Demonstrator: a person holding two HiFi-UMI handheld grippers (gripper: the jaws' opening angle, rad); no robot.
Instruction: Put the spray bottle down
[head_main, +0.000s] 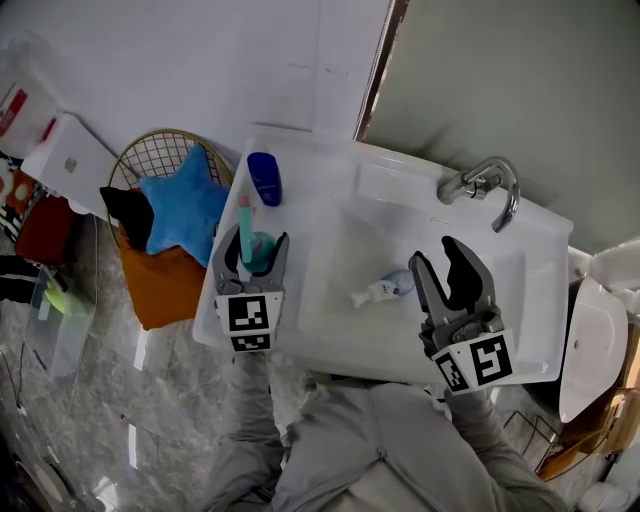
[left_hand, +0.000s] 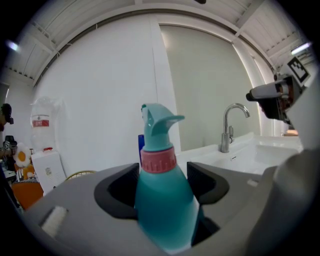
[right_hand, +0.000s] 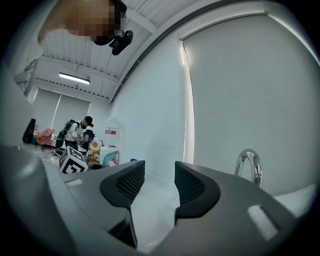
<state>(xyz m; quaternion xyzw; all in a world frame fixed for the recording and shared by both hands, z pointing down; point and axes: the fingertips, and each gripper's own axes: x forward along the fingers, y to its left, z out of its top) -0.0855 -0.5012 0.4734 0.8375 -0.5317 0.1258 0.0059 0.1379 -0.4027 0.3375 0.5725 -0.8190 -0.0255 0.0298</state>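
A teal spray bottle with a pink collar and teal trigger head stands upright between the jaws of my left gripper, which is shut on its body. In the head view that gripper holds the bottle over the left rim of the white sink. My right gripper hovers over the right part of the basin, open. Nothing lies between its ribbed pads; the gripper's gap shows only the white sink.
A small white and blue bottle lies in the basin. A dark blue bottle stands on the sink's back left ledge. The chrome tap is at the back right. Left of the sink, a wire basket holds a blue star cushion.
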